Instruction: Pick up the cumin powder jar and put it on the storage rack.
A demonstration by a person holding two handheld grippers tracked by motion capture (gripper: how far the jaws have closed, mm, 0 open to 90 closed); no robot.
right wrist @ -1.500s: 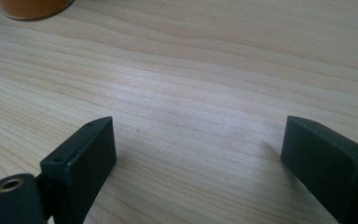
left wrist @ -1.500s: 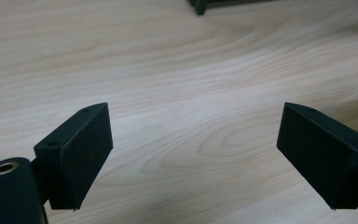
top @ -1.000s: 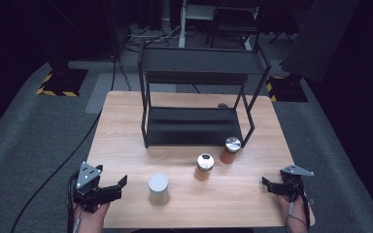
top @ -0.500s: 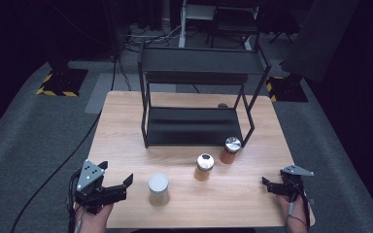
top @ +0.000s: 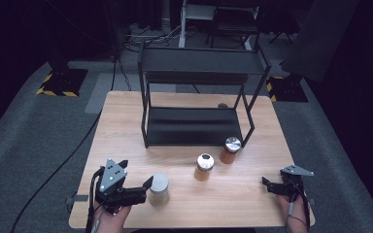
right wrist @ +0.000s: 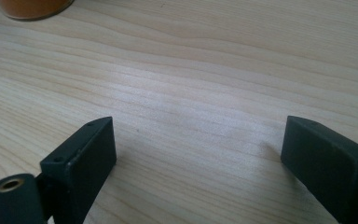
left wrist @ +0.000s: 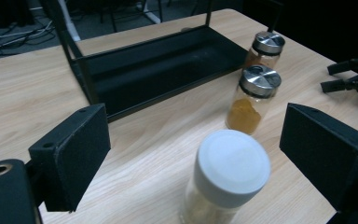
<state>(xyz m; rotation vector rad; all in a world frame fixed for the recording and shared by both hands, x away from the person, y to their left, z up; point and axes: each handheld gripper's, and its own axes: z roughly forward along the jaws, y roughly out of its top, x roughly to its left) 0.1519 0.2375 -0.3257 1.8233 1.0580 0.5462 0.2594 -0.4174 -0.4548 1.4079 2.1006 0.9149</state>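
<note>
The left gripper (top: 148,187) hovers low over the near left part of the wooden desk (top: 126,121), its fingers (left wrist: 72,156) spread wide and grasping nothing. The white-capped jar (left wrist: 230,170) stands upright just ahead of them, lined up with the gap between the two pads and touching neither. In the high view the same jar (top: 159,189) sits just beside the fingertips.

Farther out from those fingers stand two spice jars with metal lids: the nearer one (left wrist: 254,98) holds yellow-orange powder, and the second (left wrist: 265,49) stands just behind it, close to the front corner of the black two-tier rack (top: 194,92).

The right gripper (top: 267,184) rests at the near right edge of the desk, well apart from the jars. Its fingers (right wrist: 81,161) are released too, with only bare wood between them.
</note>
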